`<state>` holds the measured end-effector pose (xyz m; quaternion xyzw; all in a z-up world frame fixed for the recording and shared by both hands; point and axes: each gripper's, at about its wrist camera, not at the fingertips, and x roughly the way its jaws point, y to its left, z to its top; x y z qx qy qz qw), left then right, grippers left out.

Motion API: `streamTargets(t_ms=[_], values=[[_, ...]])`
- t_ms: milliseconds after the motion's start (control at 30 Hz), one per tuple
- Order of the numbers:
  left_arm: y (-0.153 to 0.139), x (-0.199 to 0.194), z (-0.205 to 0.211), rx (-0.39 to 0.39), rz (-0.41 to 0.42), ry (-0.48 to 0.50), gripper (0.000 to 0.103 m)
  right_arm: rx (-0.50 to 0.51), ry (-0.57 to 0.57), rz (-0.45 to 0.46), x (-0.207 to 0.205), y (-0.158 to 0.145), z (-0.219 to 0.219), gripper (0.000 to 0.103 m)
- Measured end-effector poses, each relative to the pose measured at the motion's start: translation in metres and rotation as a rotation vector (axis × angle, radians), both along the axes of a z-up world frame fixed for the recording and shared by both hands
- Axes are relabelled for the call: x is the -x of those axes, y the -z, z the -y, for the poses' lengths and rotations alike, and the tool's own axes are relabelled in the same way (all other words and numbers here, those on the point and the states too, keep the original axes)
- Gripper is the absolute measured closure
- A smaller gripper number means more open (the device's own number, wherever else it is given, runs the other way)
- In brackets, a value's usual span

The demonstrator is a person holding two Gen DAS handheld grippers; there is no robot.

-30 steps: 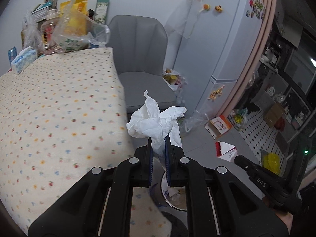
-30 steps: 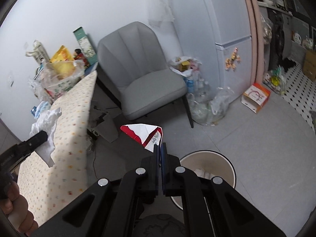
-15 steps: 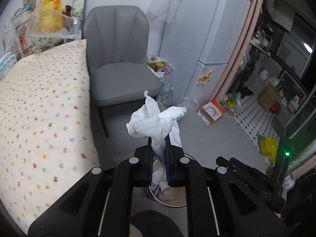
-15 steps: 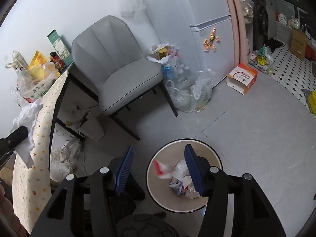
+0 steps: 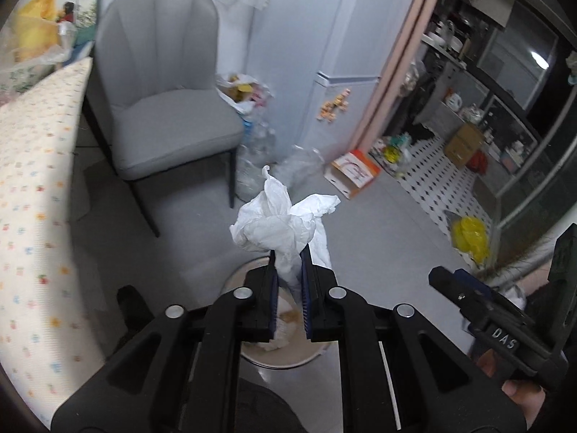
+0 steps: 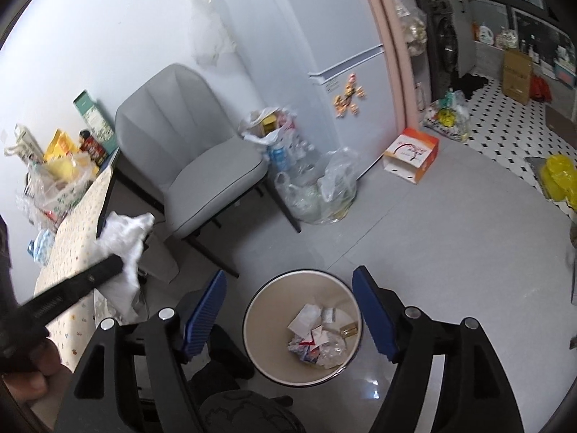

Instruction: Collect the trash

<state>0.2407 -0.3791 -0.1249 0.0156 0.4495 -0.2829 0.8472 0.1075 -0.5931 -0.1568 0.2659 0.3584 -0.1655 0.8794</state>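
my left gripper (image 5: 288,281) clamped the crumpled tissue (image 5: 285,223) above the trash bin (image 6: 252,310), my right gripper (image 6: 288,310) gaped empty; released off-centre, it risked missing.

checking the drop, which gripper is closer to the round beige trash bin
Hard to call. The right gripper, open, frames the round beige trash bin directly below. The left gripper, shut on crumpled white tissue, also hangs over it.
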Motion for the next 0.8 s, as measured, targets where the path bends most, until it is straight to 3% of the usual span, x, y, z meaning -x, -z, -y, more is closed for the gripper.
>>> streamTargets(t_ms=[33,67,133,267,433,800], values=[[0.001,0.002,0.002,0.005,-0.007,0.004,0.080,0.000,0.011,0.005,0.004,-0.002,0.003,0.032],[0.002,0.001,0.003,0.021,-0.018,0.007,0.059,0.000,0.018,0.008,0.007,-0.004,0.006,0.032],[0.000,0.001,0.000,0.080,-0.023,0.009,0.036,0.001,0.030,0.012,0.012,-0.006,0.010,0.032],[-0.006,0.003,-0.007,0.077,0.000,-0.008,0.018,-0.001,0.031,0.017,0.011,-0.010,0.009,0.032],[-0.022,0.005,-0.027,0.085,0.043,-0.060,0.008,-0.001,0.003,0.025,0.005,-0.014,-0.006,0.031],[-0.056,0.012,-0.100,0.120,0.112,-0.174,0.006,0.034,-0.086,0.046,-0.007,-0.040,-0.055,0.022]])
